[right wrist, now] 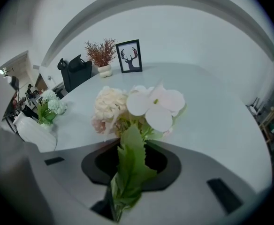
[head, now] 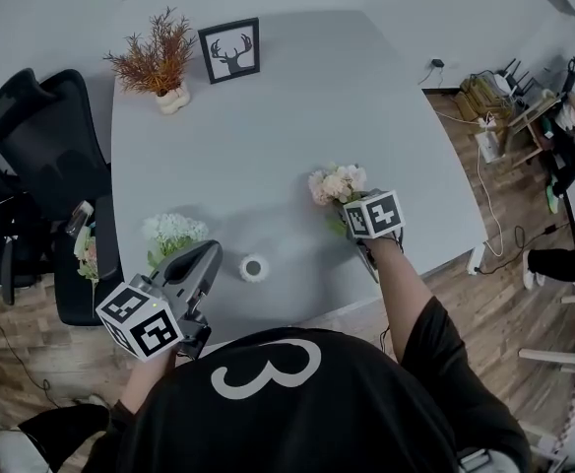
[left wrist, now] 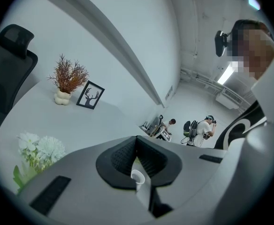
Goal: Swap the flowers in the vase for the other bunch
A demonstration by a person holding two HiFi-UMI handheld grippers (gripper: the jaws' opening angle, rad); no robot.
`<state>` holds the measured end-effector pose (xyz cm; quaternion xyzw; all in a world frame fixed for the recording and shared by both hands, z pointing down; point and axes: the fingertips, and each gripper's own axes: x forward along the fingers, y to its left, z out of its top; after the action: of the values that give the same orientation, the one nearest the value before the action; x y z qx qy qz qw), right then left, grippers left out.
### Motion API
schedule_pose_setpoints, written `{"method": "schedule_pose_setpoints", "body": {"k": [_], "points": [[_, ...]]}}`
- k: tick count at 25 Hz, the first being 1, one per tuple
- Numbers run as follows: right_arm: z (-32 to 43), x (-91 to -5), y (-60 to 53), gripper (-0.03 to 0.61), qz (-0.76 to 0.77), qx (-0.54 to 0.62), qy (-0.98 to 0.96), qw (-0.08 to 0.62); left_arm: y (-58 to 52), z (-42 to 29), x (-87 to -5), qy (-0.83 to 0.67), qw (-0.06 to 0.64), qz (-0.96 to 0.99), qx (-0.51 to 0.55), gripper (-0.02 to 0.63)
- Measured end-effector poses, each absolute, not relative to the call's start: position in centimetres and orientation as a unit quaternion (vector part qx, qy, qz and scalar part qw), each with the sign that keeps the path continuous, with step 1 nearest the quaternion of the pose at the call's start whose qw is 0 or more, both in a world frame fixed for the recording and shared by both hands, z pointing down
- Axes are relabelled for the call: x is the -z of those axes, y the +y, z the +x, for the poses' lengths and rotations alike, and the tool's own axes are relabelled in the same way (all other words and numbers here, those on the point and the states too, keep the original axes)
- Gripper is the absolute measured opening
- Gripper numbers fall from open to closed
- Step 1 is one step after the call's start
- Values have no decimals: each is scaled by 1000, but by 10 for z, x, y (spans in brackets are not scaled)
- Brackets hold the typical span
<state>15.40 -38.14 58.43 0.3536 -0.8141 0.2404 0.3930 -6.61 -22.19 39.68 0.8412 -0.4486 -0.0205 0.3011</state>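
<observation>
A cream and pink flower bunch lies at the table's right, its green stems and leaves running between the jaws of my right gripper, which is shut on them; the blooms stick out past the tips. A white and green bunch lies on the table at the left, just beyond my left gripper, which is shut with nothing in it. The small white vase stands with no flowers in it between the two grippers, near the front edge; it shows below the shut jaws in the left gripper view.
A dried reddish plant in a white pot and a framed deer picture stand at the table's far side. A black office chair is at the left of the table. People stand far off.
</observation>
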Motion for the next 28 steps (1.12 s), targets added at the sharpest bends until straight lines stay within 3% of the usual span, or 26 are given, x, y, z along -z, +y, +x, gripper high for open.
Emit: {"method": "schedule_pose_setpoints", "body": {"k": [13, 28], "points": [[148, -530, -360, 80, 418, -182, -822, 342, -186, -87, -385, -442, 304, 843, 30, 11], [76, -327, -283, 69, 437, 9, -892, 117, -129, -109, -355, -426, 281, 858, 57, 11]]}}
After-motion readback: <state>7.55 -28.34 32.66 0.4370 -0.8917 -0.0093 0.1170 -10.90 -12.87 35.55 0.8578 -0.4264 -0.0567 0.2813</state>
